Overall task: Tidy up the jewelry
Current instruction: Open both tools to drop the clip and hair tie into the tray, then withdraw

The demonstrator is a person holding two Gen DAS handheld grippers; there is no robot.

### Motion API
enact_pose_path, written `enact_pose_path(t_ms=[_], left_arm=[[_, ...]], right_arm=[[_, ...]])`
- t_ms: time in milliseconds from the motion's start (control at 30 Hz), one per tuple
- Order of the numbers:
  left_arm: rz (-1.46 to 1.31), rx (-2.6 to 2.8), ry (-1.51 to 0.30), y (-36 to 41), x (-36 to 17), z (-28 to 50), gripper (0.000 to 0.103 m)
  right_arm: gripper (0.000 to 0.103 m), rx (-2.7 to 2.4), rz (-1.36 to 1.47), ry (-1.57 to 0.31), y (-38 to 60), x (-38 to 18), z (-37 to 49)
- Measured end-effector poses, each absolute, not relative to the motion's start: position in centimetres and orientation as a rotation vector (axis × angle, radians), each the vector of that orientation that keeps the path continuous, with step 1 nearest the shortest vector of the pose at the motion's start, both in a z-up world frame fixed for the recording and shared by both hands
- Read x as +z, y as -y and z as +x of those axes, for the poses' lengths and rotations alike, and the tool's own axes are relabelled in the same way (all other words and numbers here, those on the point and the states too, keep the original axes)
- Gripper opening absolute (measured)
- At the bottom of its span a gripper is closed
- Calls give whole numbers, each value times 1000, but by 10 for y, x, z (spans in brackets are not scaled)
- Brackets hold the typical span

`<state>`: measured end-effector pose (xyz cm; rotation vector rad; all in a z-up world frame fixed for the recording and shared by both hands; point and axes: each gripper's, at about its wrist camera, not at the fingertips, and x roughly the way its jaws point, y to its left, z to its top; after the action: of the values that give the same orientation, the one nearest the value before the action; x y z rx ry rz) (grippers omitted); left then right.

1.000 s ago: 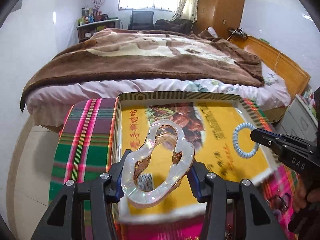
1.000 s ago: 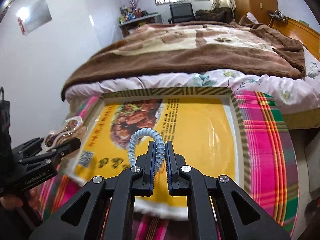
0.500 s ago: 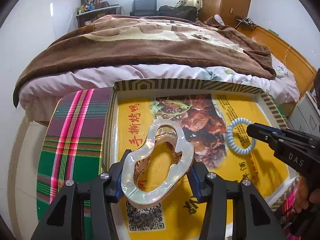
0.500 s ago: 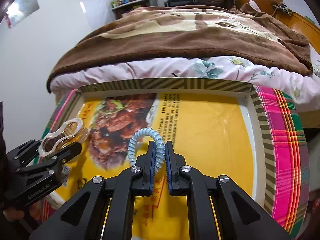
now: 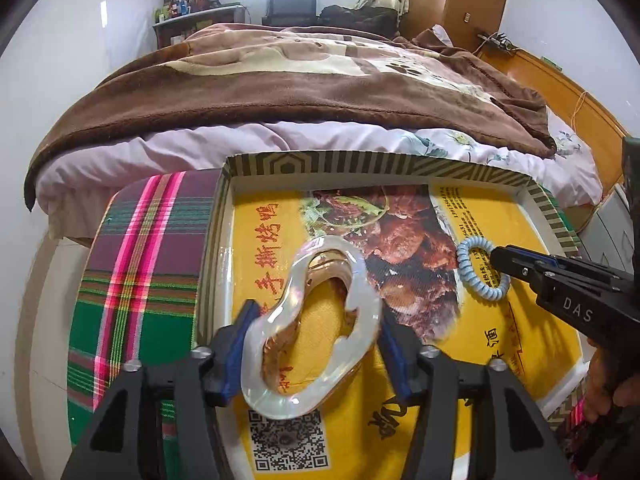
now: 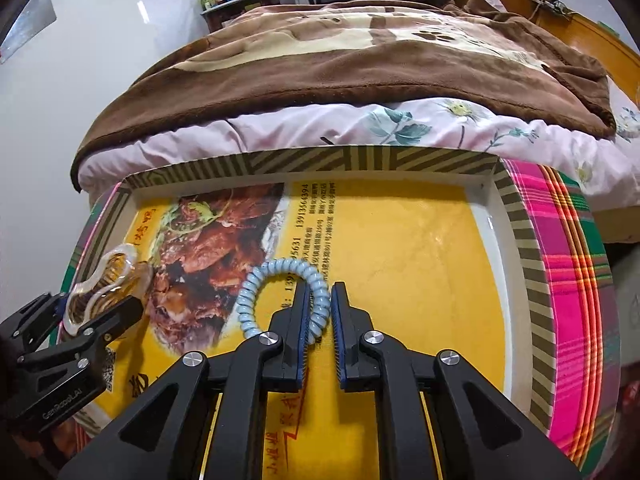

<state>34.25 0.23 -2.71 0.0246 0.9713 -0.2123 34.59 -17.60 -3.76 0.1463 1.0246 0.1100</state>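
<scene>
My left gripper [image 5: 314, 316] is shut on a pearly white hair clip [image 5: 312, 332] and holds it above the yellow floor of a shallow cardboard box [image 5: 360, 164]. The clip also shows in the right wrist view [image 6: 106, 284]. My right gripper [image 6: 319, 292] is shut on a light blue spiral hair tie [image 6: 280, 276], gripping its right side over the middle of the box [image 6: 360, 164]. In the left wrist view the hair tie [image 5: 482, 268] hangs from the right gripper's tip at the right.
The box lies on a plaid cloth [image 5: 140, 280] of green, pink and purple. A bed with a brown blanket [image 5: 304, 76] stands right behind the box. A wooden headboard [image 5: 560, 92] is at the far right.
Both grippers have moved forward and down over the box, each still holding its item. The box floor now fills more of both views.
</scene>
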Motion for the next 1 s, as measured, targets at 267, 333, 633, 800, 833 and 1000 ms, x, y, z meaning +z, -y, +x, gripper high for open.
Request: enact_pose_path(t_ms=[267, 333, 633, 800, 833, 1000], left_arm=[[19, -215, -933, -5, -11, 331, 75], [11, -225, -915, -6, -4, 323, 76], [27, -221, -823, -11, 31, 266, 79], [25, -221, -784, -15, 47, 229, 82], [27, -224, -779, -15, 50, 224, 82], [18, -229, -745, -21, 60, 181, 82]], right_arm=[[39, 110, 181, -971, 180, -23, 334], [40, 115, 182, -951, 180, -16, 327], [40, 139, 200, -868, 184, 14, 276], [40, 140, 170, -832, 184, 25, 241], [40, 143, 167, -829, 184, 26, 235], [40, 160, 147, -802, 187, 32, 197]])
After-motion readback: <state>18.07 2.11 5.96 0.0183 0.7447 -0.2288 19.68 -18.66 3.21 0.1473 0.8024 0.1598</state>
